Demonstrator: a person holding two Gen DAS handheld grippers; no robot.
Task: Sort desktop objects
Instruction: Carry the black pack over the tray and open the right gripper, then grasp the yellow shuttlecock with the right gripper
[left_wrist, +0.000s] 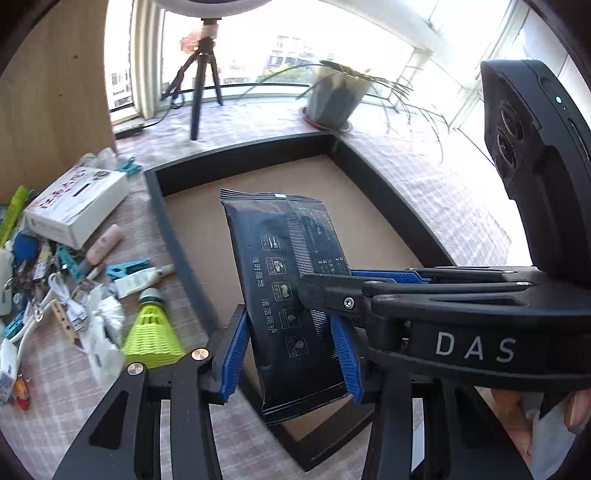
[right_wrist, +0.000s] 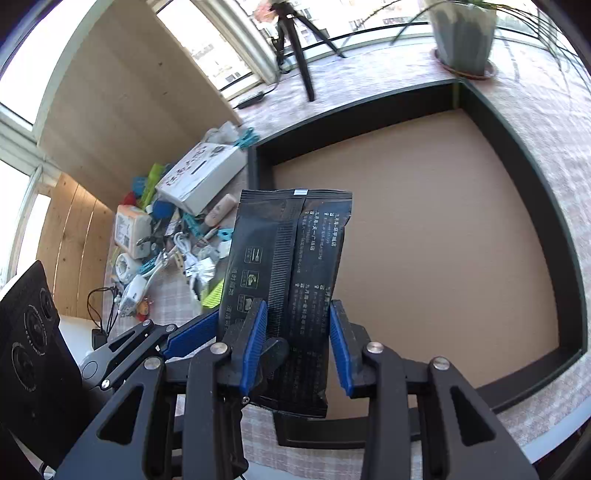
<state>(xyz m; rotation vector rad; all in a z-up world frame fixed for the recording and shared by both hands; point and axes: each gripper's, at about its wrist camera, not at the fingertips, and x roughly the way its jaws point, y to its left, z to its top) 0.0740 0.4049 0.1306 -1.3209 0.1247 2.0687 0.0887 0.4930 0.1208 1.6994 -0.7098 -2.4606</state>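
Observation:
A black wet-wipes packet (left_wrist: 284, 280) with white print is held above the near-left part of a black tray with a brown floor (left_wrist: 369, 206). My left gripper (left_wrist: 291, 354) has its blue pads on both long sides of the packet's lower half. My right gripper (right_wrist: 297, 339) also closes on the packet (right_wrist: 291, 266), and its finger (left_wrist: 332, 291) crosses in from the right in the left wrist view. The tray (right_wrist: 443, 229) holds nothing else that I can see.
A pile of small items lies left of the tray: a white box (left_wrist: 74, 206), a yellow-green shuttlecock (left_wrist: 151, 332), teal clips (left_wrist: 125, 267), a tube (left_wrist: 136, 282), cables (right_wrist: 184, 254). A tripod (left_wrist: 201, 81) and a potted plant (left_wrist: 336, 99) stand behind.

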